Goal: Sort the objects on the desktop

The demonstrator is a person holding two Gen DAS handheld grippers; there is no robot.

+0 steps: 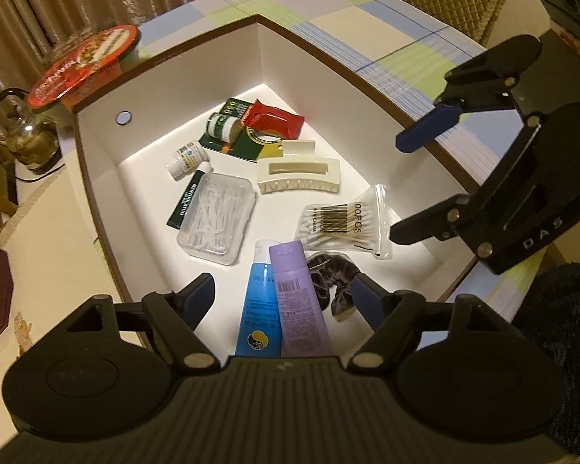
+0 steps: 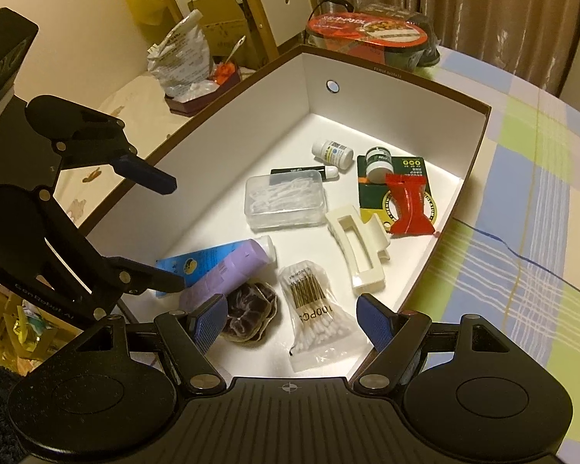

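Note:
A white box with a brown rim (image 1: 290,58) (image 2: 386,96) holds all the small items. Nearest me lie a blue tube (image 1: 257,309) (image 2: 197,263), a purple tube (image 1: 295,294) (image 2: 228,270) and a dark scrunchie (image 1: 332,274) (image 2: 249,317). Further in are a bag of cotton swabs (image 1: 344,224) (image 2: 313,309), a cream hair claw (image 1: 297,172) (image 2: 359,251), a clear floss-pick case (image 1: 216,216) (image 2: 284,201), a white bottle (image 1: 185,158) (image 2: 334,150) and a red packet (image 1: 274,118) (image 2: 410,205). Both grippers, left (image 1: 284,290) (image 2: 170,232) and right (image 2: 292,309) (image 1: 410,185), hover open and empty above the box.
An instant-noodle bowl with a red lid (image 1: 85,65) (image 2: 367,34) stands behind the box. A glass teapot (image 1: 23,131) sits to the left. The plaid tablecloth (image 1: 386,27) (image 2: 522,193) lies bare on the box's right. Bags and cartons (image 2: 185,58) crowd a side surface.

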